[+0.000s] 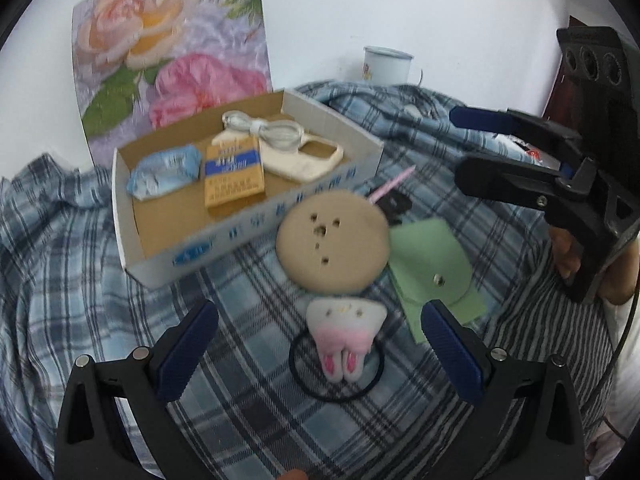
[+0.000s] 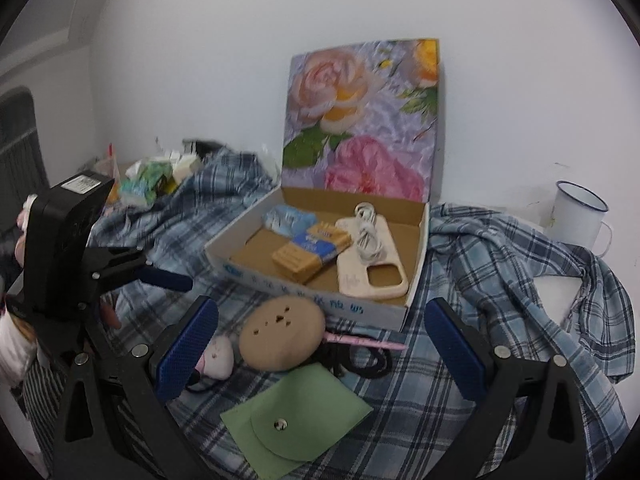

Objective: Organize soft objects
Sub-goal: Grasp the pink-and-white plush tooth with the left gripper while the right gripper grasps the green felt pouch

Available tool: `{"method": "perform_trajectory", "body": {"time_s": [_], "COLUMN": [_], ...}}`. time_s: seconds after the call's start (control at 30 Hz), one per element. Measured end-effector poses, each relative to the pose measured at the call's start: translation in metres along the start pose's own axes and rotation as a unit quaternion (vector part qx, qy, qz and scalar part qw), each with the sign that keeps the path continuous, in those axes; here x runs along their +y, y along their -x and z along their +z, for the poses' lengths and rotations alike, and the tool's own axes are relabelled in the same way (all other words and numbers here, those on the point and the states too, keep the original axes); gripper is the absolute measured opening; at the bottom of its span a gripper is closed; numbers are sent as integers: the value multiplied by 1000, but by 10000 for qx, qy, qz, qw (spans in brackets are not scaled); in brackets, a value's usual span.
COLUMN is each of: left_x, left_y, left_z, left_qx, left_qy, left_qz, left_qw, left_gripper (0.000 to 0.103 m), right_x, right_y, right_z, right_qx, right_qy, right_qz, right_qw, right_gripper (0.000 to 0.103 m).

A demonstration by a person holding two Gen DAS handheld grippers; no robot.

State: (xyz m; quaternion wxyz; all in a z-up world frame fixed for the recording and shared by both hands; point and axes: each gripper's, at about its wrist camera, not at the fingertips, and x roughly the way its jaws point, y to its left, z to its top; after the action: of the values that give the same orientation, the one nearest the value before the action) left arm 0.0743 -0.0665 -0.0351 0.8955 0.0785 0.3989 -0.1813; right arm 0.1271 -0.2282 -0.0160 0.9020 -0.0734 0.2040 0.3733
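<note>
A round tan cushion lies on the plaid cloth in front of an open cardboard box. A white and pink bunny plush on a black hair tie lies just below it, between my open left gripper's fingers. A green snap pouch lies to the right. My right gripper is open above the pouch, with the cushion and plush ahead. The box holds a tissue pack, a yellow packet, a phone case and a white cable.
A pink pen and a black item lie by the box front. A floral lid stands against the wall. A white enamel mug stands at the right. Clutter lies at the far left. The right gripper shows in the left view.
</note>
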Motion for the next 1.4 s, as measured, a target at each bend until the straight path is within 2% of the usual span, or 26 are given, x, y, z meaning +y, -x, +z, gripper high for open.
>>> {"method": "perform_trajectory", "body": {"time_s": [0.07, 0.13, 0.2, 0.27, 0.37, 0.4, 0.47, 0.5, 0.87, 1.0, 1.23, 1.4], "left_x": [3, 4, 4, 3, -2, -3, -6, -6, -7, -7, -6, -5], "left_y": [-5, -8, -12, -17, -21, -21, -22, -22, -25, -26, -26, -26], "left_z": [-5, -6, -7, -8, -10, -10, -11, -11, -12, -12, -12, -13], "left_qx": [102, 179, 250, 331, 436, 442, 431, 431, 480, 491, 488, 476], "left_qy": [47, 81, 76, 57, -53, -97, -156, -171, -224, -230, -236, -197], "left_qz": [-25, -64, -86, -85, -30, -26, -55, -75, -126, -109, -113, -133], "left_qw": [9999, 9998, 9996, 9994, 9990, 9990, 9989, 9989, 9985, 9985, 9985, 9986], "left_gripper": [93, 92, 86, 73, 72, 68, 50, 48, 45, 45, 45, 45], "right_x": [4, 6, 7, 8, 10, 12, 14, 14, 13, 12, 14, 12], "right_y": [-5, -10, -14, -20, -29, -32, -39, -41, -50, -58, -57, -48], "right_z": [-3, -7, -11, -16, -25, -27, -32, -34, -41, -44, -43, -37], "right_qx": [213, 446, 667, 929, 1315, 1412, 1617, 1701, 2018, 2218, 2185, 1919], "right_qy": [228, 393, 471, 521, 624, 656, 703, 707, 574, 531, 603, 552], "right_qz": [-16, 11, 71, 151, 229, 262, 270, 270, 428, 383, 359, 466], "right_qw": [9995, 9982, 9966, 9942, 9891, 9875, 9840, 9825, 9768, 9729, 9733, 9788], "right_gripper": [103, 103, 103, 103, 103, 103, 103, 103, 102, 91, 86, 86]}}
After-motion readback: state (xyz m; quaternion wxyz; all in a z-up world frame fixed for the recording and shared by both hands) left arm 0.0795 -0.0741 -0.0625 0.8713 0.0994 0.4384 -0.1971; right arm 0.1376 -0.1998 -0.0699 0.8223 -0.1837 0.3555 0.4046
